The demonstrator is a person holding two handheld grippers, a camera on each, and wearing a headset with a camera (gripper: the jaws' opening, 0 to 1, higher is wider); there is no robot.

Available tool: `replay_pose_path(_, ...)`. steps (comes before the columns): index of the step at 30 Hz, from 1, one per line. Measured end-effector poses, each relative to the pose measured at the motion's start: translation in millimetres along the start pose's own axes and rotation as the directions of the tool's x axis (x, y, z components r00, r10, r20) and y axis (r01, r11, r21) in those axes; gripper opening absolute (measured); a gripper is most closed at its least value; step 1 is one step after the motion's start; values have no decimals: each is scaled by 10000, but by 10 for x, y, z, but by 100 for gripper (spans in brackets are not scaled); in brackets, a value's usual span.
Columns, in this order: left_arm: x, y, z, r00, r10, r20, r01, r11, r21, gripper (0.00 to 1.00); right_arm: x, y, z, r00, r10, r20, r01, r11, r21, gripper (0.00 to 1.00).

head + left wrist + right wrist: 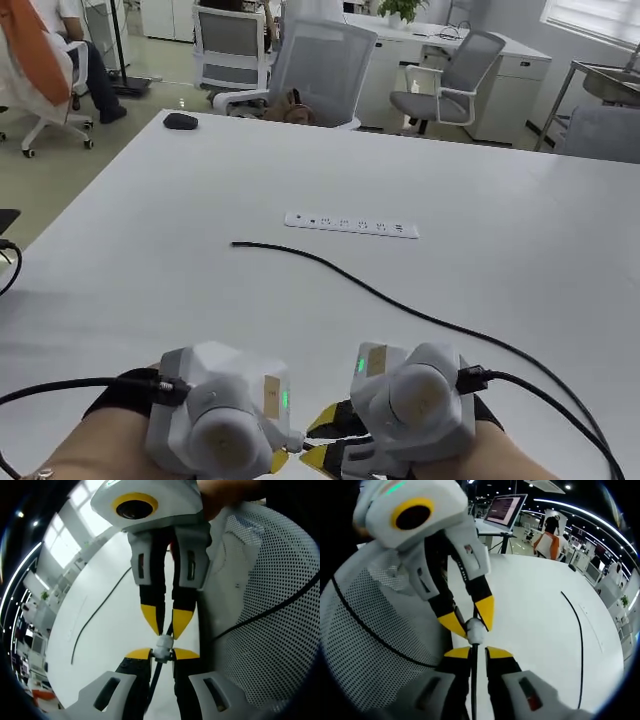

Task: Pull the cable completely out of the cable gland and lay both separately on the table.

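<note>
A thin black cable (400, 305) lies in a long curve across the white table (130, 260), its free end near the middle. Both grippers meet tip to tip at the near edge. In the left gripper view, my left gripper (162, 654) is shut on the small white cable gland (162, 647), and the cable (154, 682) runs back between its jaws. My right gripper (477, 652) is shut on the cable (472, 680) just behind the gland (475, 630). In the head view the left gripper (285, 455) faces the right gripper (322, 440).
A white power strip (351, 225) lies beyond the cable. A dark mouse (180, 121) sits near the far left corner. Office chairs (320, 60) stand past the far edge. A white mesh chair back (260, 580) is close behind the grippers.
</note>
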State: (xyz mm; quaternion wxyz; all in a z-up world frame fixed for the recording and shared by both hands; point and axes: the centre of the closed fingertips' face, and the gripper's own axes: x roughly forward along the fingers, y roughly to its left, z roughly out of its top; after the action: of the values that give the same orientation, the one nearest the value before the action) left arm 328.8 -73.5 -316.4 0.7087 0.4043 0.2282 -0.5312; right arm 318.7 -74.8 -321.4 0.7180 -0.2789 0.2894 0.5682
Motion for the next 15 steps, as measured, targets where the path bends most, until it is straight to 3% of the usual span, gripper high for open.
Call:
replay_pose_path(2,3,19,1,10000,25,56,-24,9999,-98,17,9,35,-3,9998,192,2,-192,9998,-23,3)
replay_pose_path(5,7,16,8,9999,-3,113,5,9999,-170,17,17,20,-32,9999,69,-155,-75,9994,-348,3)
replay_pose_path(10,11,25,-4,10000,30,50,-29,9998,-173,17,20,3,-39,9998,82,-170,-85,9998,-183,3)
replay_pose_path(15,-4,55,-53,9998,144,-108,-146,9997,-215,17,28,-49,-192,9958,-174,-895,144,9993,-339,3)
